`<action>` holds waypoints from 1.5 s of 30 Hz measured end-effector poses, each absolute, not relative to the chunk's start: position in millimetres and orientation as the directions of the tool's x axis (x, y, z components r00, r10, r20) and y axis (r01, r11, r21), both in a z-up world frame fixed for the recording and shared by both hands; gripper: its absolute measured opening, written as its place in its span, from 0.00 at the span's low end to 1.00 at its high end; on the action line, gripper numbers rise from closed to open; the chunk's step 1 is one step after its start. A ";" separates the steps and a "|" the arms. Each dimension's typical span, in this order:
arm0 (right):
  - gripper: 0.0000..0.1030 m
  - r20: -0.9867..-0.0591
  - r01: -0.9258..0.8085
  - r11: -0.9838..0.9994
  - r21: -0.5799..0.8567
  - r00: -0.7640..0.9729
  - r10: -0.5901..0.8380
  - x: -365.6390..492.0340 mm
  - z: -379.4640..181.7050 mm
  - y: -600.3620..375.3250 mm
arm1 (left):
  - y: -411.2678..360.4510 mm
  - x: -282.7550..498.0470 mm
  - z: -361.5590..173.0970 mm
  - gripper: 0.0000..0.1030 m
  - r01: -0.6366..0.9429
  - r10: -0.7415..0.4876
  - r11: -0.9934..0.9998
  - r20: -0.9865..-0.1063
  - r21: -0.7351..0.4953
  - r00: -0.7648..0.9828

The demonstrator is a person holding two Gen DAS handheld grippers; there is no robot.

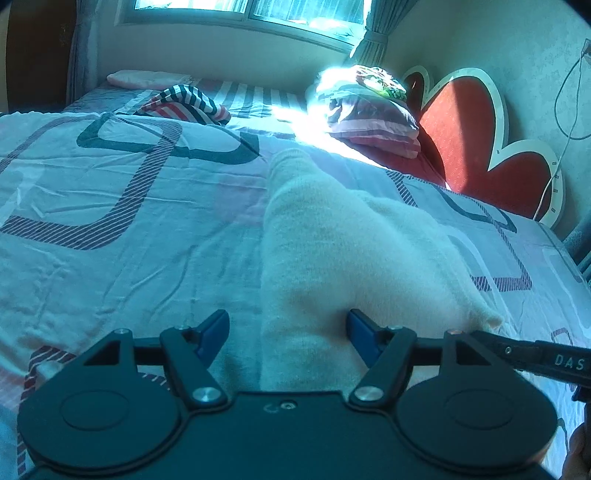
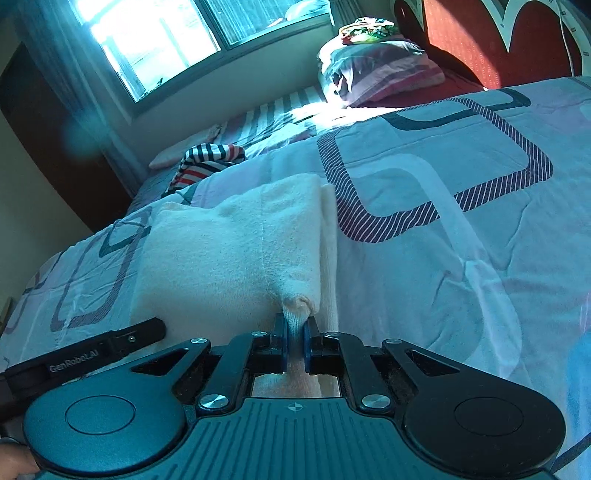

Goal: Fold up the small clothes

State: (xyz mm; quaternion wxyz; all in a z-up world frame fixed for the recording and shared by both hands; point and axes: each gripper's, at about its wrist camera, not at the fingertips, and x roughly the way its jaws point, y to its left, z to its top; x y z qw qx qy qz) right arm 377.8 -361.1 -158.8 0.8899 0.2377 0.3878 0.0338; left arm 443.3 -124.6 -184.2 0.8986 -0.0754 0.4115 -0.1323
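Note:
A cream knitted garment (image 1: 332, 251) lies partly folded on the patterned bedspread (image 1: 110, 229). My left gripper (image 1: 288, 332) is open, its blue fingers either side of the garment's near edge, with cloth between them. In the right wrist view the garment (image 2: 236, 240) lies ahead as a folded slab. My right gripper (image 2: 294, 332) is shut on a bunched corner of it, at the near right edge. The right gripper's body shows at the right edge of the left wrist view (image 1: 535, 356). The left gripper's finger shows in the right wrist view (image 2: 122, 338).
A striped garment (image 1: 184, 105) lies at the far side of the bed. A stack of pillows and folded clothes (image 1: 369, 110) sits by the red heart-shaped headboard (image 1: 480, 140). A window (image 1: 251, 14) and curtains are behind. A cable (image 1: 565, 110) hangs on the wall.

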 end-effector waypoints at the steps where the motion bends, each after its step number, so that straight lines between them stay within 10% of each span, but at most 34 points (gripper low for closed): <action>1: 0.08 -0.676 0.110 0.885 0.453 0.689 0.260 377.4 -157.3 -361.1 | -124.5 444.2 -185.5 0.67 0.177 -0.302 0.953 -0.726 -0.246 0.618; 6: 0.39 -0.695 0.107 0.874 0.473 0.655 0.296 359.6 -159.0 -367.0 | -126.7 443.3 -186.1 0.67 0.185 -0.300 0.954 -0.735 -0.236 0.608; 17: 0.36 -0.741 0.094 0.893 0.440 0.599 0.302 316.3 -167.9 -351.0 | -123.2 433.0 -185.9 0.68 0.210 -0.298 0.954 -0.747 -0.213 0.594; 23: 0.08 -0.759 0.110 0.901 0.420 0.586 0.283 313.9 -168.0 -343.3 | -124.2 430.3 -187.0 0.67 0.203 -0.292 0.956 -0.751 -0.212 0.592; 29: 0.04 -0.741 0.088 0.933 0.350 0.635 0.218 299.7 -151.5 -341.9 | -130.3 422.8 -181.9 0.66 0.227 -0.293 0.954 -0.754 -0.194 0.587; 39: 0.05 -0.759 0.101 0.930 0.354 0.612 0.222 302.5 -159.6 -347.8 | -136.8 412.7 -183.7 0.67 0.259 -0.299 0.949 -0.770 -0.179 0.564; 45: 0.27 -0.697 0.126 0.900 0.417 0.680 0.228 324.5 -138.3 -365.2 | -132.2 415.5 -162.0 0.66 0.243 -0.325 0.945 -0.733 -0.221 0.597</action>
